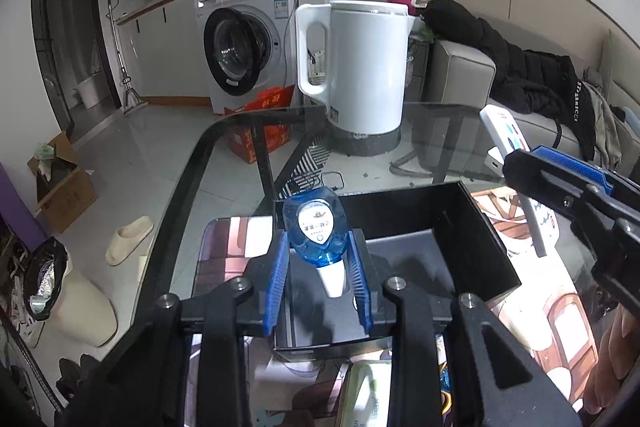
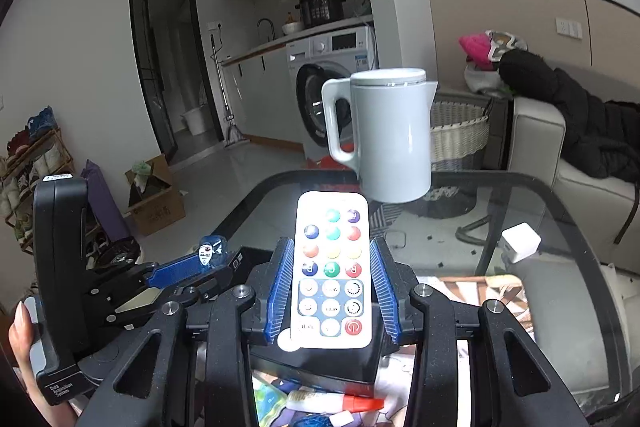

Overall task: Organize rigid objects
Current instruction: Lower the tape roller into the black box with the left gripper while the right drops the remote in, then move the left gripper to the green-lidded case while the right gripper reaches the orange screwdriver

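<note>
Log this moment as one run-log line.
left gripper: shut on blue bottle, over black box | right gripper: shut on remote | kettle: upright on glass table

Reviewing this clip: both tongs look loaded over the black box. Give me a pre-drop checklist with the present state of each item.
1. Left tongs shut on the small blue bottle: ok.
2. Right tongs shut on the remote control: ok.
3. Bottle over the black box: ok.
4. Remote over the box: cannot tell.
5. Box interior free: ok.
6. White kettle out of the way: ok.
</note>
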`<state>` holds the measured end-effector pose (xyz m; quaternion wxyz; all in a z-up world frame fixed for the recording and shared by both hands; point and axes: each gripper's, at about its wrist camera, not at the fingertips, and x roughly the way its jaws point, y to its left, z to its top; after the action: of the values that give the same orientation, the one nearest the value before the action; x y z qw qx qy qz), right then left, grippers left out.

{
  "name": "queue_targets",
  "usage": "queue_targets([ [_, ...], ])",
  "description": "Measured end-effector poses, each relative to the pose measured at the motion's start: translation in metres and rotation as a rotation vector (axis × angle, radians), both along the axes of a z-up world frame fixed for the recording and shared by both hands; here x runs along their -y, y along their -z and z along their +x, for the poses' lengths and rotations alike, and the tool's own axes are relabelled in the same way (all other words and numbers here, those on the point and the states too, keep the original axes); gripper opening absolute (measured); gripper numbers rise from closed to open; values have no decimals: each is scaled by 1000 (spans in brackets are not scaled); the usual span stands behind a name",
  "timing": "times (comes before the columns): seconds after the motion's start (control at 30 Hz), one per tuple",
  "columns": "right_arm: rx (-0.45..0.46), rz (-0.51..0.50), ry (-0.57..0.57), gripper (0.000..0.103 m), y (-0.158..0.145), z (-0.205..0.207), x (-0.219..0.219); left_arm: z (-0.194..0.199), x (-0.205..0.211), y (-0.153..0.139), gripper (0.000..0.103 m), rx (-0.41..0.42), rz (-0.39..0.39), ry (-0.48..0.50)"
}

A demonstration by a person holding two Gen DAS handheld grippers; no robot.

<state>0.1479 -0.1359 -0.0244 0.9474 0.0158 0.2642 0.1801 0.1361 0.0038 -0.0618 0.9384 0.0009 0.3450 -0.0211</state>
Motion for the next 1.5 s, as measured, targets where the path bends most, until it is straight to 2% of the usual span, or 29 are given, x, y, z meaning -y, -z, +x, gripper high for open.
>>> queue_targets([
  [0.4, -199, -13, -54, 39, 49, 20, -13, 4, 19, 19, 28, -104, 43, 61],
  [0.67, -262, -62, -52, 39, 62, 19, -18, 4, 21, 24, 28, -156, 48, 75],
  [0.87, -344, -47, -32, 39, 65, 22, -12, -1, 24, 24, 30, -165, 76, 84],
  [0.93, -338, -60, -34, 39, 64, 20, -13, -2, 24, 23, 31, -156, 87, 83],
  [1.0, -339, -66, -31, 43, 64, 19, -13, -4, 24, 21, 45, -144, 89, 86],
  [1.03, -337, -60, -35, 49, 64, 19, -12, -6, 22, 19, 48, -136, 82, 86],
  [1.07, -334, -49, -41, 50, 63, 18, -10, -8, 21, 17, 52, -131, 71, 88],
  [1.23, -292, -38, -43, 54, 54, 8, -6, -20, 18, 3, 53, -94, 73, 86],
  [1.33, -241, -69, -52, 54, 41, -4, -6, -33, 14, -7, 54, -86, 48, 92],
  [1.5, -158, -126, -91, 54, 20, -28, -6, -60, 19, -23, 54, -64, 59, 124],
])
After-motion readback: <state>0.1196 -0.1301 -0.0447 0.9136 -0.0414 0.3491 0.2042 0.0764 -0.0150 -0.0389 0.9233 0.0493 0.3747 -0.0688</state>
